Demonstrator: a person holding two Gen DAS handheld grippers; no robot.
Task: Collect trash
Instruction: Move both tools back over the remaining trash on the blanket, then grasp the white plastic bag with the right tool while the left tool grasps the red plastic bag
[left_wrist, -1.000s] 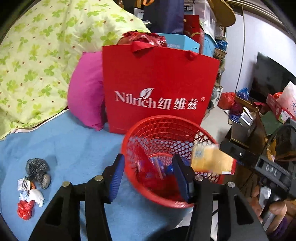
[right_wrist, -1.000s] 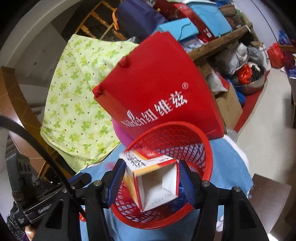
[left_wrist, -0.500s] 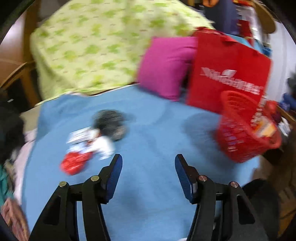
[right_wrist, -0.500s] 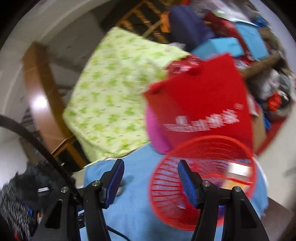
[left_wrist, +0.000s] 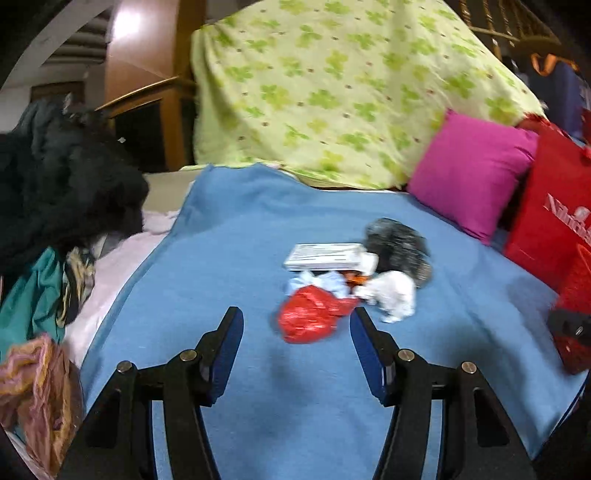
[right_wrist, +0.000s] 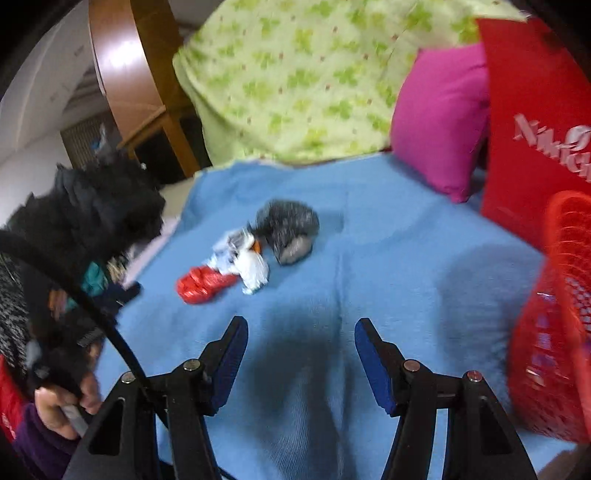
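A small pile of trash lies on the blue blanket: a crumpled red bag, a white crumpled piece, a flat white box and a grey-black crumpled bag. My left gripper is open and empty, just short of the red bag. My right gripper is open and empty, farther back over bare blanket; the pile shows ahead to the left, with the red bag nearest. The red mesh basket stands at the right edge.
A red paper bag and a pink pillow stand at the back right, a green floral quilt behind. Dark clothes are heaped at the left. A hand holds the other gripper at lower left.
The right gripper let go of the small carton, which now lies in the basket. Both grippers swung left from the basket toward the trash pile, and the left one has come close to the red bag.
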